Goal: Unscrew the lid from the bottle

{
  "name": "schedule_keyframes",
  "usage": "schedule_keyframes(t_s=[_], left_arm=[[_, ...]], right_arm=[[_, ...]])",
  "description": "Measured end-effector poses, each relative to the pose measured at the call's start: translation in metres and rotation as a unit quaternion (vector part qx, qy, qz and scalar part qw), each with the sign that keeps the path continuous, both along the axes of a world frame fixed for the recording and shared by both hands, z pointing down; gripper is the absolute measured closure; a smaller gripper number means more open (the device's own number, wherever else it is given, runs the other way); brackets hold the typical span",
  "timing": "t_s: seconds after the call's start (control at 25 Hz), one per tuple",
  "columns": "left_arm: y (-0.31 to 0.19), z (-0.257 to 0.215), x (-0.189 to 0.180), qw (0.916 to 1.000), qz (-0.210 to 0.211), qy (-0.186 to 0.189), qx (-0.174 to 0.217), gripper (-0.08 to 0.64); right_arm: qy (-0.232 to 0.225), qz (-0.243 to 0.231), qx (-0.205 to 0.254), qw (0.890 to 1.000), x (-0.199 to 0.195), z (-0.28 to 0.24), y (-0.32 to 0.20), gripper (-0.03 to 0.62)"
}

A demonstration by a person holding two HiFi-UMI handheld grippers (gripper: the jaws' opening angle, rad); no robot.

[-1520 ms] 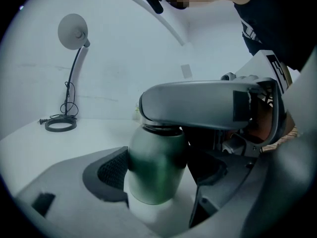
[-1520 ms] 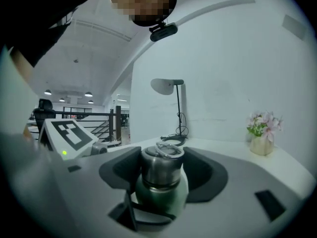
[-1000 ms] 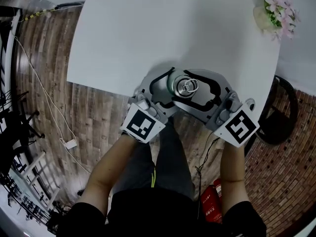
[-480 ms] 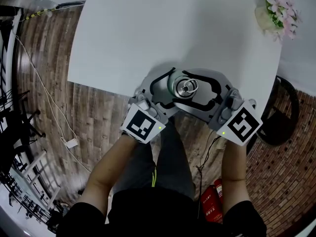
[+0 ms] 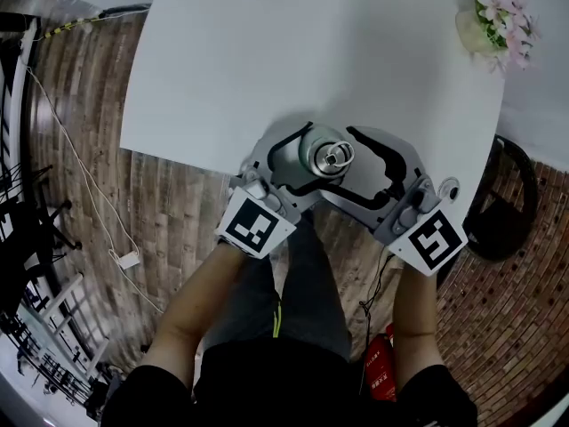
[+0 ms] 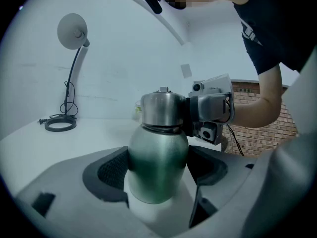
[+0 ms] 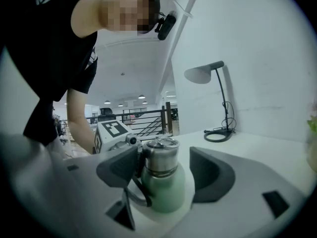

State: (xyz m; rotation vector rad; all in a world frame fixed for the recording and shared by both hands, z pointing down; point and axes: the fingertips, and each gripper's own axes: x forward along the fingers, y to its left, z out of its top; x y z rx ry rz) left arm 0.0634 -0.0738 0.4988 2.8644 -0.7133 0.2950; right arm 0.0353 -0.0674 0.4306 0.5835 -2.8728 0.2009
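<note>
A green metal bottle (image 5: 313, 154) with a steel lid (image 5: 333, 157) stands near the front edge of the white table (image 5: 267, 52). My left gripper (image 5: 307, 163) is shut on the bottle's green body (image 6: 157, 162), with a dark pad against each side. The steel lid (image 6: 162, 108) rises above those pads. My right gripper (image 5: 348, 163) comes in from the right at lid height. Its jaws have just been opening and now stand open, with the lid (image 7: 161, 157) between the pads and a gap on the lamp side. My right gripper (image 7: 163, 171) holds nothing.
A pot of pink flowers (image 5: 498, 25) stands at the table's far right corner. A desk lamp (image 6: 72, 31) and a coiled black cable (image 6: 59, 124) are at the back. A dark round seat (image 5: 507, 203) sits right of the table. The table edge runs just below the bottle.
My right gripper's jaws have spread off the lid, and its marker cube has slid slightly down and right. The left gripper and the bottle have stayed put.
</note>
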Motion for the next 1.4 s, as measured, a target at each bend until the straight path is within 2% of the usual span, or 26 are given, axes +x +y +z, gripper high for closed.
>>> schedule_keyframes(t_s=[0.12, 0.28, 0.44, 0.6, 0.68, 0.88, 1.08, 1.2, 1.4], left_arm=[[0.000, 0.000, 0.000, 1.0000, 0.001, 0.001, 0.000, 0.192], [0.000, 0.000, 0.000, 1.0000, 0.001, -0.001, -0.002, 0.192], [0.000, 0.000, 0.000, 1.0000, 0.002, -0.001, -0.001, 0.192], [0.000, 0.000, -0.001, 1.0000, 0.001, -0.001, 0.000, 0.192], [0.000, 0.000, 0.000, 1.0000, 0.000, 0.000, -0.001, 0.192], [0.001, 0.000, 0.000, 1.0000, 0.002, -0.001, -0.001, 0.192], [0.001, 0.000, 0.000, 1.0000, 0.002, -0.001, -0.002, 0.192], [0.001, 0.000, 0.000, 1.0000, 0.003, -0.001, -0.002, 0.192], [0.001, 0.000, 0.000, 1.0000, 0.003, -0.001, -0.002, 0.192]], right_arm=[[-0.021, 0.062, -0.002, 0.998, 0.005, -0.004, -0.001, 0.287], [-0.051, 0.158, -0.008, 0.986, 0.003, -0.003, -0.001, 0.287], [-0.038, 0.231, -0.005, 0.972, -0.007, 0.004, 0.001, 0.287], [-0.025, 0.308, 0.001, 0.951, -0.006, 0.003, -0.011, 0.287], [-0.016, 0.329, -0.002, 0.944, -0.005, 0.007, -0.015, 0.287], [-0.007, 0.345, 0.005, 0.939, -0.004, 0.007, -0.020, 0.288], [0.000, 0.353, 0.005, 0.936, -0.004, 0.009, -0.019, 0.322], [0.013, 0.336, 0.013, 0.942, -0.006, 0.010, -0.018, 0.324], [0.029, 0.281, 0.015, 0.959, -0.010, 0.012, -0.016, 0.325]])
